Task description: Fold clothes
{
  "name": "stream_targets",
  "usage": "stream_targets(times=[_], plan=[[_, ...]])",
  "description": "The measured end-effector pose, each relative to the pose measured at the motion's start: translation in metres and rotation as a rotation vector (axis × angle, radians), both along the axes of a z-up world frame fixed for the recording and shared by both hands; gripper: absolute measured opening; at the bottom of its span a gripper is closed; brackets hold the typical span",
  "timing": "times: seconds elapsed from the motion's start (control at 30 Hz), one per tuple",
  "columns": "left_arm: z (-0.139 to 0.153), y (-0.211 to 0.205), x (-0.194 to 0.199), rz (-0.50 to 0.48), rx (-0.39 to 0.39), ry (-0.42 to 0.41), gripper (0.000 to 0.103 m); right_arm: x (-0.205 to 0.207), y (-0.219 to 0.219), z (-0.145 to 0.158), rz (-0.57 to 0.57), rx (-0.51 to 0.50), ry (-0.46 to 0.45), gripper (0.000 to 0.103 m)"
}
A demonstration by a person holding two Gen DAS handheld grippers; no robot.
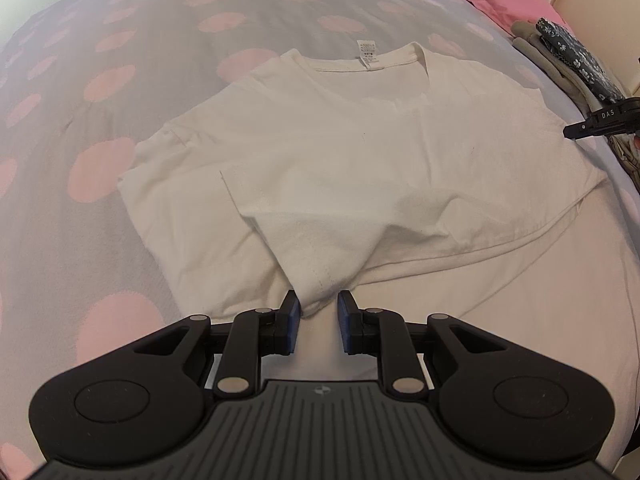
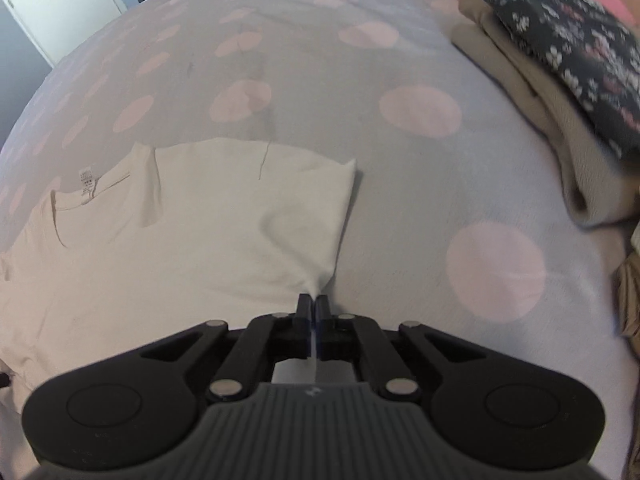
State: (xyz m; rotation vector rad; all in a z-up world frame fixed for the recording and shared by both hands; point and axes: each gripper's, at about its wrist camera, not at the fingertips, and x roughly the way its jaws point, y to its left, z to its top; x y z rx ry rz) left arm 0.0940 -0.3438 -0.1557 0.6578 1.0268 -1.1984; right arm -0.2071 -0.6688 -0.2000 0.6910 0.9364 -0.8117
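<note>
Shirt hem hides under left claw, cut off.

Soft, even daylight fills both views, with no glare. The white shirt is nearly washed out in the left view, its creases faint. Shadows are weak, just thin ones under the shirt's folds. Fisheye bending curves the bed toward every edge (corners go black). The right view is softer, and the folded pile at 2 o'clock smears with motion blur

Black left gripper, blue-padded jaws (silver pivot pins), ribbed grey body.
</note>
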Motion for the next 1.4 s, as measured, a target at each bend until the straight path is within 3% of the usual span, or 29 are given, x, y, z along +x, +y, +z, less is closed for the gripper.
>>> stream_targets(times=[0.1,0.17,0.2,0.23,0.33,0.47,0.63,0.7,0.87,0.9,0.93,0.97,1.1,1.13,1.17,1.27,1.37,1.4], plan=[[0.0,0.0,0.0,-0.001,0.002,0.002,0.017,0.007,0.006,-0.011,0.072,-0.043,0.085,0.001],[0.001,0.001,0.001,0.0,0.002,0.002,0.017,0.004,0.005,-0.011,0.062,-0.039,0.103,0.006],[0.001,0.001,0.001,0.0,0.001,0.002,0.017,0.001,0.003,-0.007,0.036,-0.036,0.111,0.012],[0.001,0.001,0.001,0.0,0.001,0.002,0.017,-0.003,0.002,-0.003,0.021,-0.038,0.108,0.03],[0.0,0.002,0.001,0.0,0.001,0.0,0.017,-0.013,0.003,0.011,-0.012,-0.051,0.085,0.024],[0.001,0.002,-0.001,0.0,0.002,-0.01,0.018,-0.014,0.013,0.02,0.018,0.009,-0.017,0.023],[0.005,0.002,-0.003,-0.001,-0.001,-0.023,0.02,-0.017,0.023,-0.01,0.039,0.037,0.131,0.0],[0.007,0.003,-0.004,-0.003,-0.009,-0.026,0.02,-0.026,0.021,-0.017,0.018,0.056,0.158,0.0],[0.01,0.003,-0.005,-0.001,-0.013,-0.033,0.02,-0.038,0.016,0.01,-0.041,0.044,0.012,0.007],[0.01,0.003,-0.006,0.0,-0.01,-0.036,0.02,-0.037,0.015,0.013,-0.054,0.051,-0.025,0.012],[0.01,0.002,-0.007,0.002,-0.009,-0.04,0.02,-0.036,0.014,0.013,-0.065,0.062,-0.044,0.026],[0.011,0.002,-0.008,0.002,-0.009,-0.043,0.02,-0.033,0.013,0.012,-0.076,0.073,-0.054,0.028],[0.014,0.002,-0.011,-0.004,-0.02,-0.046,0.024,-0.03,0.01,-0.003,-0.13,0.18,-0.1,0.028],[0.014,0.002,-0.011,-0.005,-0.02,-0.047,0.025,-0.027,0.011,-0.005,-0.131,0.191,-0.081,0.024],[0.014,0.002,-0.011,-0.005,-0.02,-0.048,0.025,-0.025,0.012,-0.008,-0.125,0.191,-0.051,0.002],[0.015,0.003,-0.01,-0.005,-0.023,-0.045,0.025,-0.03,0.011,-0.004,-0.127,0.17,-0.007,0.001],[0.012,0.003,-0.01,-0.005,-0.013,-0.052,0.025,-0.044,0.003,-0.002,-0.198,0.067,0.098,0.0],[0.012,0.003,-0.01,-0.005,-0.013,-0.053,0.025,-0.051,0.0,-0.002,-0.217,0.089,0.069,0.0]])
